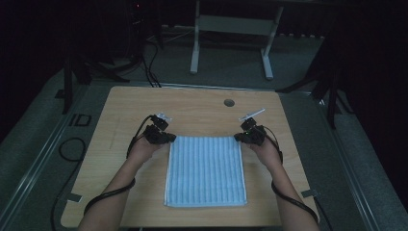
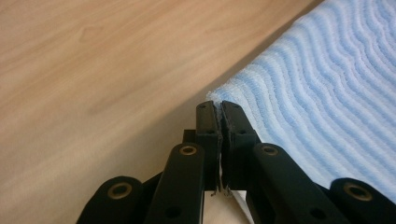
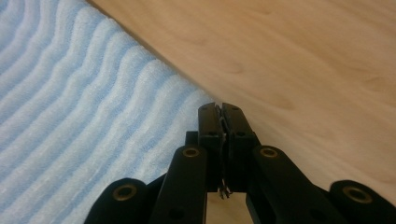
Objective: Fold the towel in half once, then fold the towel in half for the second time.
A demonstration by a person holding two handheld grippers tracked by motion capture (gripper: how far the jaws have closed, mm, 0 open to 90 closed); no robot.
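A blue-and-white striped towel is lying flat in the middle of the wooden table. The left gripper is pinching its far left corner and the right gripper its far right corner, each with jaws closed tight on the fabric. The terry cloth looks light, soft and limp, so it will likely sag and drape; the corners seem the soundest places to hold.
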